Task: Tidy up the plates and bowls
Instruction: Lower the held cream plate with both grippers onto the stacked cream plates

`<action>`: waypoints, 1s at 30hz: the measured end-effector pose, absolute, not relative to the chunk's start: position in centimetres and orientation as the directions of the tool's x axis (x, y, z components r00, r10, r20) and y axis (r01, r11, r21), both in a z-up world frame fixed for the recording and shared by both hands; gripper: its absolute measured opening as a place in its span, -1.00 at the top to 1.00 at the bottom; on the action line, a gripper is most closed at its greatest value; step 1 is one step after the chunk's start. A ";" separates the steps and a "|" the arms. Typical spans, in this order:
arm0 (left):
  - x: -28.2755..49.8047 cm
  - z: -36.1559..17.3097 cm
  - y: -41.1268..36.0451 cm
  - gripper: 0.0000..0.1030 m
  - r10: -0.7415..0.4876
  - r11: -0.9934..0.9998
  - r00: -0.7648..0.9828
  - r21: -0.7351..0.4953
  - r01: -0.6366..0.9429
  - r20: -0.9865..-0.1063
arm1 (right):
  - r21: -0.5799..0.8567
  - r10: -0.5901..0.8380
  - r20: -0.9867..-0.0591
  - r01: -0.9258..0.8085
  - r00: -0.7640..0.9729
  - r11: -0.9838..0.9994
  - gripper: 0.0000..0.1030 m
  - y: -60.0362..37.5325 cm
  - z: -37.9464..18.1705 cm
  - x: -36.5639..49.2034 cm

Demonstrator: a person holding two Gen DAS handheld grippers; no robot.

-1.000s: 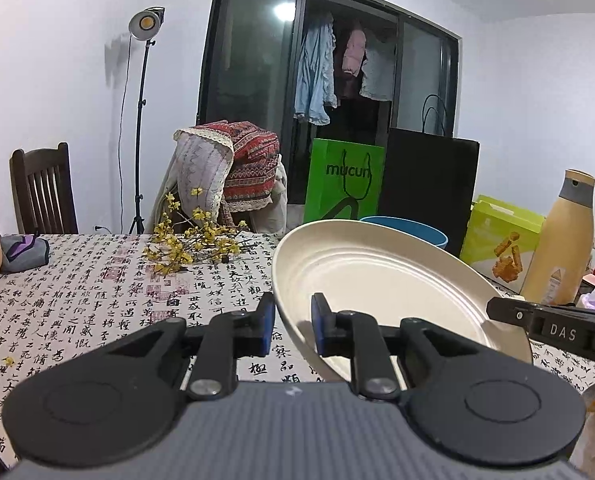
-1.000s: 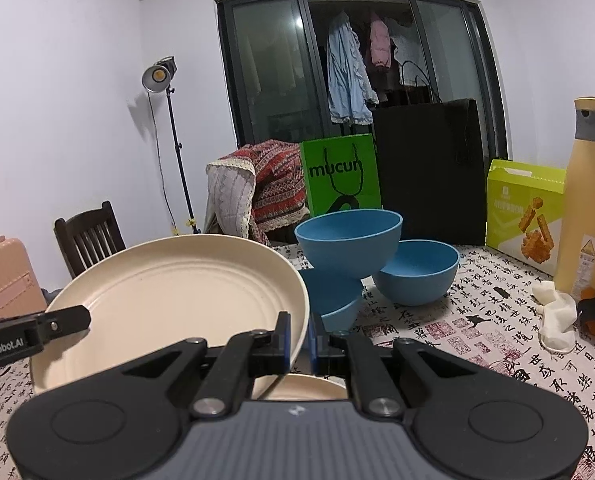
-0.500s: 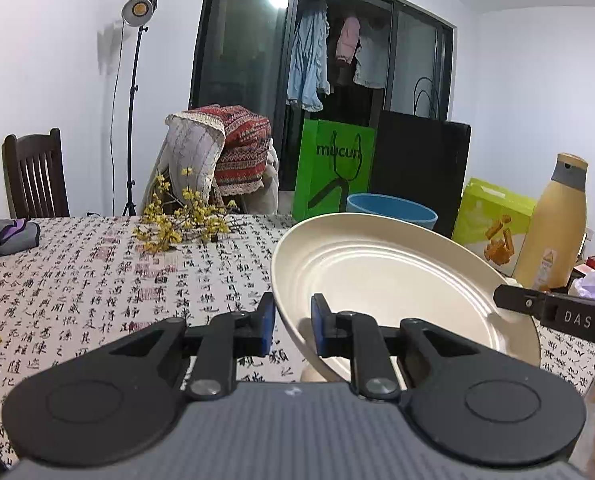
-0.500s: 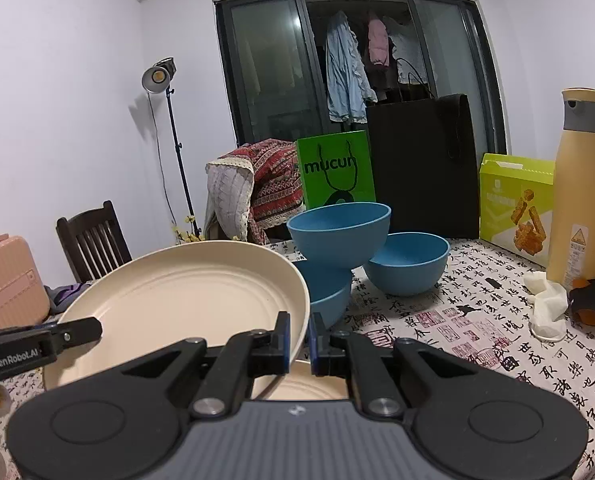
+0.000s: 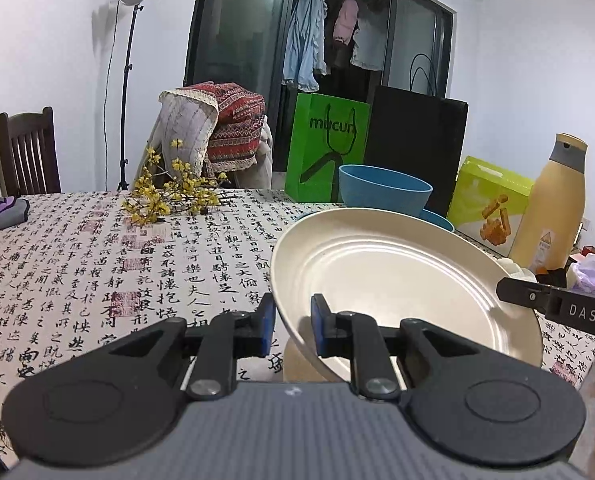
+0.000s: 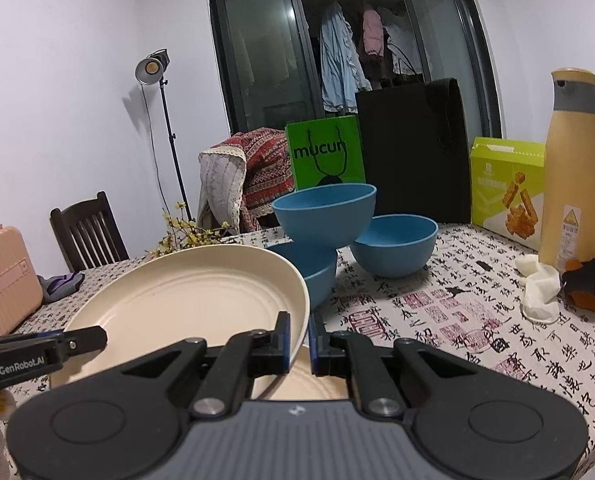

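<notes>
In the left wrist view, a chair (image 5: pixel 27 152) stands at far left behind the table (image 5: pixel 97 264), whose cloth is printed all over with Chinese calligraphy and red seal marks. Yellow flowers (image 5: pixel 169 196) lie at centre left. Low in the frame, the left gripper (image 5: pixel 293 328) pinches the near-left rim of the cream plate (image 5: pixel 389 280), one blue pad under the rim and one inside it. The plate hangs tilted above a second plate (image 5: pixel 297 364), just visible beneath it at lower centre. At right edge the other gripper's finger reads "DAS".

In the right wrist view, a finger at lower left reads "GenRobot.AI". The right gripper (image 6: pixel 299 340) at lower centre is clamped narrowly on the plate's opposite rim. Right of the plate sit three blue bowls (image 6: pixel 325 216): one perched on top, leaning on the two beneath. Behind them a green bag (image 6: pixel 325 156) says "mucun". Further right stand a lime box (image 6: pixel 507 188) with small unreadable print and a tan bottle (image 6: pixel 577 184) carrying a yellow warning triangle.

The step in hand looks like stacking: both grippers carry the plate down toward the one on the table. The next move calls for levelling it, centring it over the lower plate, setting it down and only then opening both grips.
</notes>
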State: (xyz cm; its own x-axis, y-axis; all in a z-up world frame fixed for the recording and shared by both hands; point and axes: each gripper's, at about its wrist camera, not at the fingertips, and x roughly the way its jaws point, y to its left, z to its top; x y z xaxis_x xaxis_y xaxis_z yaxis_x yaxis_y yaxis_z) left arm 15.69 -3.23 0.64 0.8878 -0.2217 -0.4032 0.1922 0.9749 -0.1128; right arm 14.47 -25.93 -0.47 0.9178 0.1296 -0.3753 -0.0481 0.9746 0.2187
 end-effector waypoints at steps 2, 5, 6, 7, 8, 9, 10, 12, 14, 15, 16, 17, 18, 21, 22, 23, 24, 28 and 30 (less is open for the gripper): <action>15.7 0.5 -3.4 0.63 -0.221 0.975 0.887 -0.111 0.192 -0.405 | 0.219 0.129 -0.377 -0.046 0.917 0.975 0.82 -26.0 -0.7 14.5; 15.7 0.1 -3.5 0.63 -0.223 0.975 0.885 -0.110 0.194 -0.410 | 0.221 0.127 -0.383 -0.042 0.915 0.974 0.82 -26.2 -1.0 14.4; 15.7 0.0 -3.5 0.63 -0.224 0.975 0.883 -0.110 0.195 -0.412 | 0.222 0.126 -0.385 -0.041 0.914 0.974 0.82 -26.3 -1.1 14.4; 15.7 -0.1 -3.6 0.63 -0.224 0.974 0.882 -0.111 0.196 -0.414 | 0.223 0.126 -0.387 -0.040 0.914 0.974 0.82 -26.3 -1.2 14.4; 15.7 -0.3 -3.6 0.63 -0.226 0.974 0.881 -0.111 0.197 -0.416 | 0.225 0.126 -0.388 -0.039 0.913 0.974 0.82 -26.4 -1.3 14.4; 15.7 -0.4 -3.7 0.63 -0.225 0.974 0.881 -0.109 0.197 -0.417 | 0.226 0.126 -0.390 -0.038 0.912 0.973 0.82 -26.5 -1.4 14.4; 15.7 -0.5 -3.7 0.63 -0.225 0.974 0.880 -0.108 0.198 -0.418 | 0.226 0.125 -0.392 -0.037 0.911 0.973 0.82 -26.5 -1.5 14.4; 15.6 -0.7 -3.8 0.63 -0.225 0.974 0.879 -0.106 0.199 -0.420 | 0.227 0.123 -0.396 -0.033 0.910 0.973 0.82 -26.5 -1.7 14.5; 15.6 -0.9 -3.9 0.63 -0.225 0.974 0.877 -0.105 0.199 -0.425 | 0.229 0.123 -0.401 -0.031 0.908 0.973 0.82 -26.6 -2.0 14.4; 15.7 -1.0 -3.9 0.63 -0.226 0.974 0.875 -0.105 0.200 -0.428 | 0.230 0.122 -0.404 -0.029 0.906 0.973 0.82 -26.6 -2.1 14.5; 15.7 -1.2 -4.0 0.63 -0.227 0.974 0.873 -0.107 0.201 -0.432 | 0.230 0.121 -0.407 -0.027 0.905 0.973 0.82 -26.7 -2.2 14.5; 15.8 -1.3 -4.0 0.63 -0.228 0.974 0.871 -0.106 0.201 -0.435 | 0.231 0.121 -0.409 -0.025 0.904 0.973 0.82 -26.7 -2.3 14.5; 15.8 -1.4 -4.0 0.63 -0.227 0.974 0.871 -0.103 0.202 -0.437 | 0.231 0.120 -0.412 -0.024 0.903 0.973 0.82 -26.7 -2.5 14.5; 15.8 -1.8 -4.2 0.63 -0.224 0.974 0.870 -0.091 0.205 -0.439 | 0.231 0.117 -0.418 -0.019 0.901 0.973 0.82 -26.7 -2.8 14.6; 15.8 -1.9 -4.2 0.63 -0.224 0.974 0.869 -0.090 0.206 -0.440 | 0.232 0.116 -0.420 -0.017 0.900 0.972 0.82 -26.8 -2.9 14.6; 15.8 -2.0 -4.2 0.63 -0.225 0.974 0.868 -0.091 0.206 -0.443 | 0.234 0.116 -0.422 -0.016 0.899 0.972 0.82 -26.8 -3.0 14.7; 15.9 -2.1 -4.3 0.63 -0.224 0.974 0.866 -0.090 0.206 -0.446 | 0.235 0.116 -0.424 -0.015 0.898 0.972 0.82 -26.9 -3.1 14.7; 16.1 -2.5 -4.4 0.64 -0.224 0.975 0.861 -0.091 0.205 -0.457 | 0.235 0.114 -0.431 -0.010 0.895 0.972 0.82 -27.0 -3.5 14.8; 16.1 -2.8 -4.5 0.64 -0.222 0.975 0.860 -0.086 0.205 -0.460 | 0.235 0.112 -0.436 -0.008 0.893 0.972 0.82 -27.0 -3.8 14.9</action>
State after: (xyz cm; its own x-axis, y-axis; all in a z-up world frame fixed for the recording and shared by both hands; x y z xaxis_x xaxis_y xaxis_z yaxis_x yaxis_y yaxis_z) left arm 16.08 -4.52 -2.78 0.8598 -0.2218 -0.4599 0.2053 0.9749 -0.0863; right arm 14.93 -26.99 -3.80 0.8927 0.1124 -0.4364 -0.0077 0.9721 0.2346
